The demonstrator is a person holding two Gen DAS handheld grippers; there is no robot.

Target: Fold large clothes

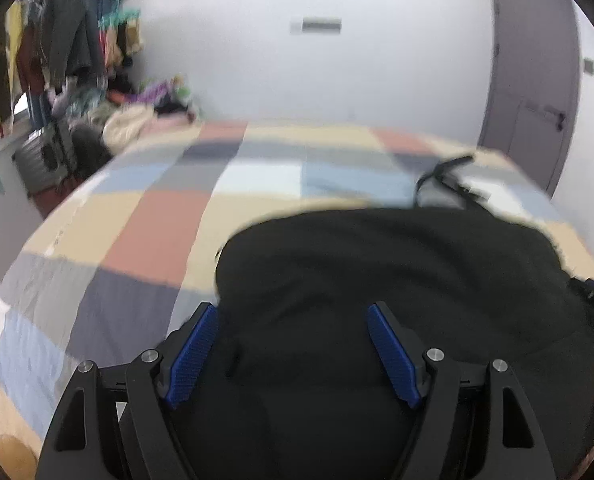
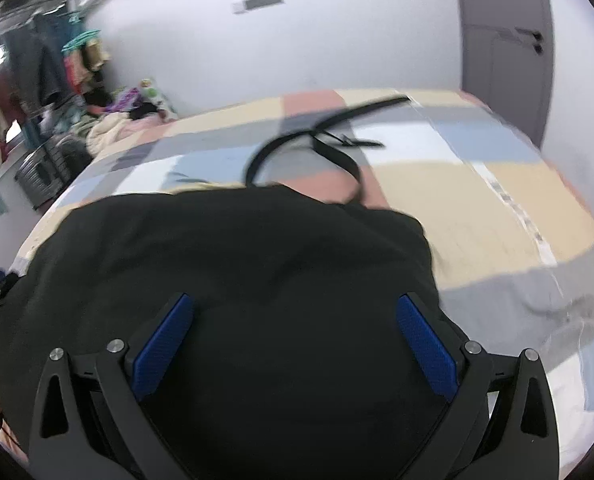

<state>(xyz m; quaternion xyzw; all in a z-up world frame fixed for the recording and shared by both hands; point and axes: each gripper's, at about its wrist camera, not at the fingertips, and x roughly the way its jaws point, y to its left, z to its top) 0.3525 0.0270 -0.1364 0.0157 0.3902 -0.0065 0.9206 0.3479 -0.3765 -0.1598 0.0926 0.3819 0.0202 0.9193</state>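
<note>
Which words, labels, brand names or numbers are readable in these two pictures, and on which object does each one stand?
No text can be read in either view.
The black garment shows no print or label.
The checkered bed cover bears only colour blocks.
The plate on the wall is too blurred to read.
The grey door shows no sign.

A white wall [image 1: 257, 72] stands behind a bed [image 1: 145, 216] with a checked cover. A grey door [image 1: 533, 80] is right; a clothes rack [image 1: 57, 48] crowds the left corner.
</note>
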